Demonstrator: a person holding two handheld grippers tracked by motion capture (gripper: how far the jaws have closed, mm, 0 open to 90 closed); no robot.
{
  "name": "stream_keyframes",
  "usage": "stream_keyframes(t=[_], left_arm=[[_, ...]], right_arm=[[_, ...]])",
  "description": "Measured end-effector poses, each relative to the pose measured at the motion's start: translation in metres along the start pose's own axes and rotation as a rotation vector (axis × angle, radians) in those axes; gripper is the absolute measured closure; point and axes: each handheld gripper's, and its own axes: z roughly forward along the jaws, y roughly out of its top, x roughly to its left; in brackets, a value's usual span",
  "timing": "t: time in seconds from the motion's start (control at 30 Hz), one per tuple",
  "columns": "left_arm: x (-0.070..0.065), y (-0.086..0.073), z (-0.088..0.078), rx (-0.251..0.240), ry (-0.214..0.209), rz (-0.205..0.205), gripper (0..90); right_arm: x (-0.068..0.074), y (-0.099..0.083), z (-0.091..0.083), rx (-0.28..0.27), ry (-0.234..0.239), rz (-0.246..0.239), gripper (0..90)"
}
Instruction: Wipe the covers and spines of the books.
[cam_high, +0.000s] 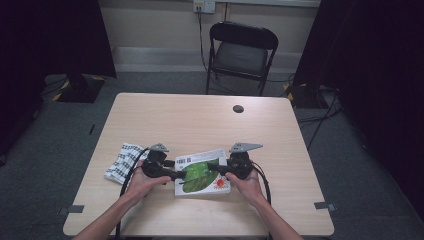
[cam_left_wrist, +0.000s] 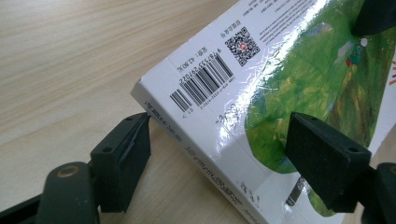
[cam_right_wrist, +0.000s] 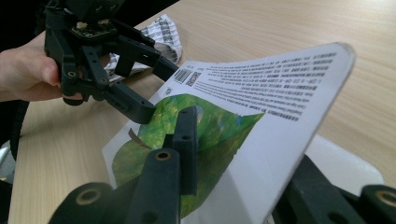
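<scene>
A thin book (cam_high: 202, 172) with a green leaf picture and a barcode lies on the wooden table (cam_high: 200, 120) near the front edge. My left gripper (cam_high: 175, 175) stands open at the book's spine end. One jaw sits beside the spine (cam_left_wrist: 201, 158) and the other hangs over the glossy cover (cam_left_wrist: 261, 79). My right gripper (cam_high: 214, 168) comes in from the opposite side and is shut on the cover (cam_right_wrist: 280, 93), which bends up off the pages between its jaws. The left gripper (cam_right_wrist: 156, 91) faces it, one jaw tip resting on the green print.
A black-and-white patterned cloth (cam_high: 122, 162) lies left of the book, just behind the left hand. A dark round cap (cam_high: 238, 108) sits in the far part of the tabletop. A black folding chair (cam_high: 242, 50) stands beyond the table.
</scene>
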Motion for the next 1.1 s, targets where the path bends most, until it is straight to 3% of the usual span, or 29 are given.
stream_keyframes(t=[0.07,0.17,0.3,0.37,0.57,0.67,0.77,0.9,1.1], left_arm=[[0.003,-0.001,0.0,-0.005,-0.035,0.0,21.8],[0.005,-0.001,0.002,-0.009,-0.05,-0.003,17.7],[0.003,-0.002,0.008,-0.016,-0.108,0.011,19.2],[0.003,-0.002,0.01,-0.013,-0.141,-0.009,19.1],[0.003,-0.003,0.012,-0.025,-0.187,-0.006,25.0],[0.003,-0.003,0.009,-0.039,-0.194,-0.008,31.9],[-0.003,-0.001,0.002,-0.096,-0.264,0.021,49.8],[-0.015,0.003,-0.001,-0.121,-0.269,0.076,65.7],[-0.019,0.006,-0.012,-0.146,-0.244,0.103,71.8]], right_arm=[[0.002,0.0,-0.002,0.0,-0.001,-0.009,71.9],[0.004,0.0,-0.005,-0.006,0.004,-0.017,72.6],[0.007,0.001,-0.007,-0.01,0.004,-0.031,73.1],[0.007,0.0,-0.008,-0.01,0.005,-0.035,73.5],[0.001,-0.005,-0.01,-0.011,0.03,0.001,74.2],[-0.004,-0.007,-0.009,0.002,0.032,0.03,74.4],[-0.008,-0.009,-0.011,-0.008,0.04,0.06,75.8],[-0.004,-0.005,-0.014,-0.037,0.069,0.063,79.4],[0.002,0.001,-0.017,-0.063,0.072,0.026,80.1]])
